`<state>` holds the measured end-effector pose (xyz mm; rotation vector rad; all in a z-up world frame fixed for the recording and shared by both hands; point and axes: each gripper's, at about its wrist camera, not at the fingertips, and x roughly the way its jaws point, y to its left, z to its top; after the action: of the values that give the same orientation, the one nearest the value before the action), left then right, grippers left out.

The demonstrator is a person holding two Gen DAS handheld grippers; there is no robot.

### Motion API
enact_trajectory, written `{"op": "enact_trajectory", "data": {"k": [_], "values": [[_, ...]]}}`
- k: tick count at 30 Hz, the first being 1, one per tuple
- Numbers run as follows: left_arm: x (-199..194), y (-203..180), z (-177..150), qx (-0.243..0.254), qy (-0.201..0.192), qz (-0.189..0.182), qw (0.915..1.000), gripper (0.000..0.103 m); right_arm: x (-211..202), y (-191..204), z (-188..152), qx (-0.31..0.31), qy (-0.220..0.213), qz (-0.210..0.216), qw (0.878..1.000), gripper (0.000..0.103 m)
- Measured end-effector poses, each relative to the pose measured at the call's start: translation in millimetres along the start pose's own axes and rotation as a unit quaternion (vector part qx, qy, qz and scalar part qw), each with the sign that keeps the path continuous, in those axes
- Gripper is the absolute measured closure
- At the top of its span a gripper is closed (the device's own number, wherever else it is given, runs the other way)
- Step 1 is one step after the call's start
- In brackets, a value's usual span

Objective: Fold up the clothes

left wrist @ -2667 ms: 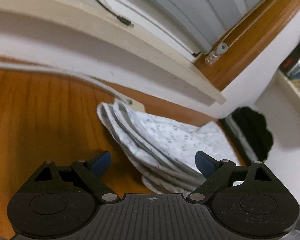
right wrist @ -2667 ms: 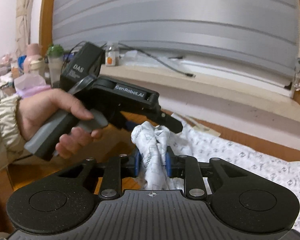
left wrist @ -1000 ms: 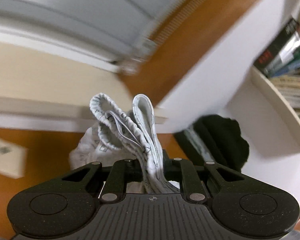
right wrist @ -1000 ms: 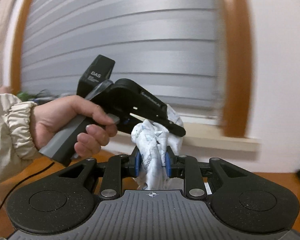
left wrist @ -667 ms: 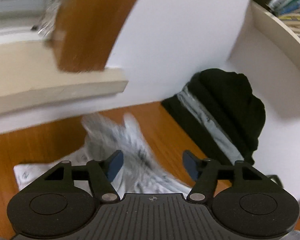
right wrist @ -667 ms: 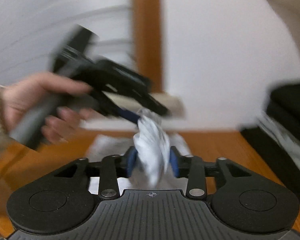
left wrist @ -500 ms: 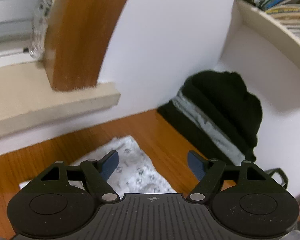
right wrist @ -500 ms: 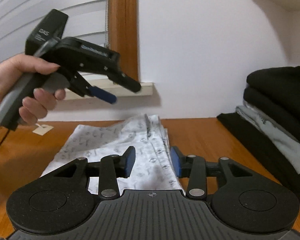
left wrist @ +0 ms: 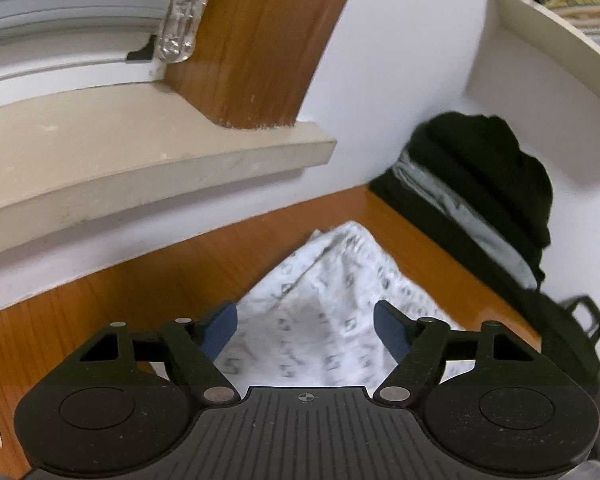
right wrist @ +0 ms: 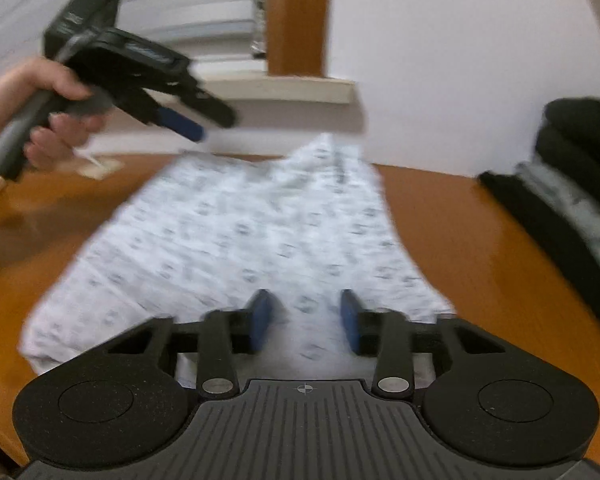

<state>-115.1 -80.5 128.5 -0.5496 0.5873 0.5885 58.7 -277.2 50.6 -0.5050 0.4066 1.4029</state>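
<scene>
A white garment with a small grey print lies folded flat on the wooden table (right wrist: 460,240); in the left wrist view the garment (left wrist: 332,280) shows one folded corner toward the wall, in the right wrist view the garment (right wrist: 240,232) spreads wide. My left gripper (left wrist: 306,320) hovers over that corner, open, jaws closing a little, only cloth lying below them. In the right wrist view the left gripper (right wrist: 208,124) is held in a hand (right wrist: 20,92) above the garment's far left. My right gripper (right wrist: 306,316) is low over the near edge, jaws narrow and closing, pads clear of the cloth.
A stack of folded black and grey clothes (left wrist: 480,184) stands against the wall at the right, seen too as the stack (right wrist: 572,184). A window sill (left wrist: 140,160) juts out above the table's far edge. A shelf with books (left wrist: 560,12) hangs top right. A paper slip (right wrist: 100,166) lies far left.
Both grippers were shut on the bunched garment and carried it rightward; both have let go, and it now lies flat on the table. Both have dropped lower over it.
</scene>
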Motion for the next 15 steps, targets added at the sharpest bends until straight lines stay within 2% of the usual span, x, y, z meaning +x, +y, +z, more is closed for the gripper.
{"op": "enact_trajectory", "data": {"k": [3, 8, 11, 15], "values": [[8.0, -2.7, 2.7, 0.017, 0.005, -0.019, 0.9997, 0.036, 0.4, -32.2, 0.9, -0.014, 0.014, -0.027, 0.999, 0.075], [37.7, -27.0, 10.1, 0.085, 0.007, -0.049, 0.9951, 0.054, 3.0, -92.7, 1.8, 0.000, 0.023, -0.041, 0.999, 0.075], [57.8, -38.3, 12.7, 0.128, 0.009, -0.071, 0.9893, 0.054, -4.3, -112.1, 1.4, 0.025, 0.010, -0.034, 0.999, 0.076], [86.7, -42.9, 16.3, 0.176, 0.025, -0.075, 0.9812, 0.051, -12.1, -123.2, 5.7, 0.034, -0.009, -0.018, 0.999, 0.066]]}}
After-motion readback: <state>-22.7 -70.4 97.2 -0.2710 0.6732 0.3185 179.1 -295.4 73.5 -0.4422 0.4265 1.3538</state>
